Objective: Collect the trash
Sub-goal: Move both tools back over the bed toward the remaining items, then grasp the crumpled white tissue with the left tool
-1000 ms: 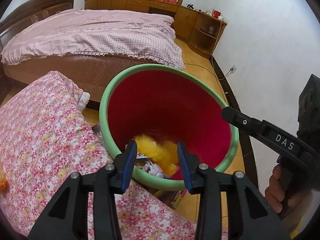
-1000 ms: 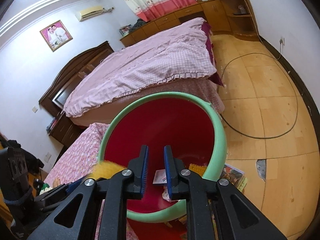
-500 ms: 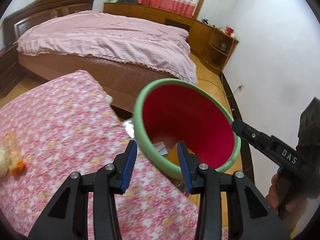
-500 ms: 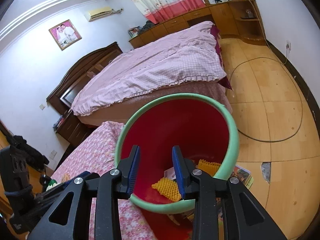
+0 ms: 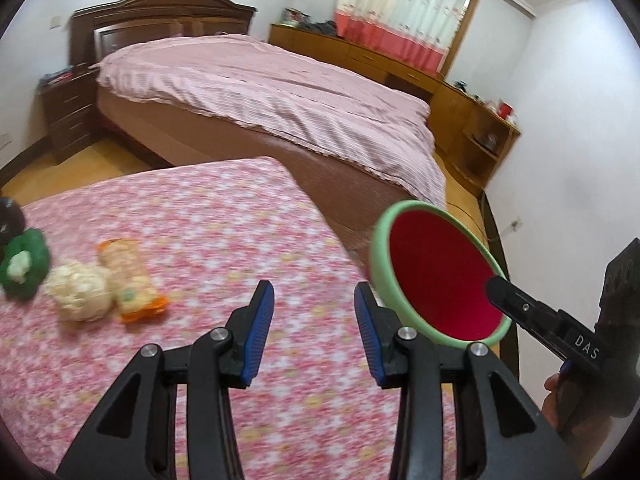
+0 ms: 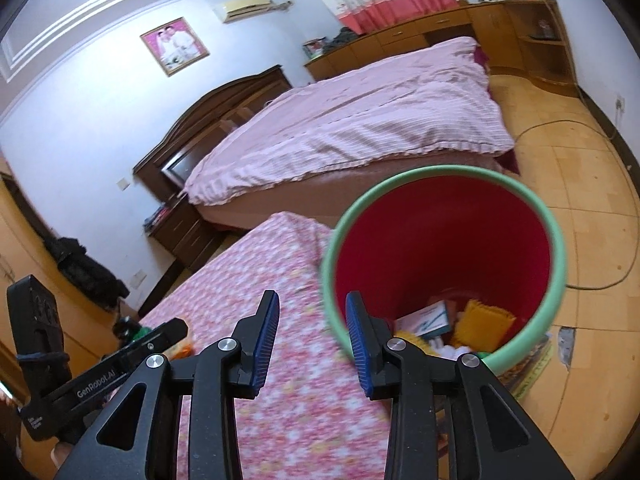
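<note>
Pink checked bedding is covering the big wooden bed (image 5: 280, 92) at the back, and nearer to us a pink floral cloth (image 5: 224, 240) is spreading over the work surface. At its right edge the red bin with the green rim (image 6: 444, 248) is standing on the tiled floor, touching or just beside the cloth. Down inside, trash is already lying: a small white box (image 6: 424, 320), a yellow ridged sponge-like piece (image 6: 486, 326) and some white scraps.

Left gripper (image 5: 314, 332) is hovering over the floral cloth, blue pads standing moderately apart, nothing between them and nothing touched. Out to its left three bits are lying blurred on the cloth: a crumpled cream-white wad (image 5: 78, 296), an orange-edged snack wrapper (image 5: 130, 282) touching it, and a green lump (image 5: 24, 262) beyond.

Right gripper (image 6: 312, 342) is hanging at the bin's near rim, its jaws opening right now, the gap between the pads empty. One pad is sitting over the cloth, the other is overlapping the green rim in the right wrist view; whether it touches I cannot tell.
</note>
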Tool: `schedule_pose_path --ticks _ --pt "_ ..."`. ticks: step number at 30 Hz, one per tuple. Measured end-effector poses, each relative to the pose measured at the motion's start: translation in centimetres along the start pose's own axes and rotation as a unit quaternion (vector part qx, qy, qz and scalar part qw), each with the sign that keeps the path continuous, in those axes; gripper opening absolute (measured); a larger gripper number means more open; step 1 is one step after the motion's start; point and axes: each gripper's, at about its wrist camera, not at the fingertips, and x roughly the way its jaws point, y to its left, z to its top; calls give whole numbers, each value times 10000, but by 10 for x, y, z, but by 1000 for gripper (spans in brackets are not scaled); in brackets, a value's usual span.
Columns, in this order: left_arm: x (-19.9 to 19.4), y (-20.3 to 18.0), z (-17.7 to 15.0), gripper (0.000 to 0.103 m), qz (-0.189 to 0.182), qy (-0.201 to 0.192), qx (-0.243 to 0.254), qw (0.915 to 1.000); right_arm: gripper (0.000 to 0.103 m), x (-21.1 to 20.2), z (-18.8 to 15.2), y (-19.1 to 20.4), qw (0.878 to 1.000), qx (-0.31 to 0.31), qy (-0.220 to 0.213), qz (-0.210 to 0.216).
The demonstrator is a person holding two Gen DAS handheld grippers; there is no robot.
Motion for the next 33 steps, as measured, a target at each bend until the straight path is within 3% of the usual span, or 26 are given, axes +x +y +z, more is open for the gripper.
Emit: schedule_pose_path --ticks 13,25,28,33 --pt "-44 100 -7 42 572 -215 -735 9954 54 35 -20 64 9975 -510 481 62" --pt "-40 173 -7 43 1134 -206 -1130 9869 54 73 -40 97 9920 -801 972 -72" --pt "-30 182 -5 48 1083 -138 -1203 9867 54 81 -41 98 9914 -824 1005 -150" --pt "-12 192 -4 48 858 -14 -1438 9859 54 95 -39 91 9914 -705 1072 -246"
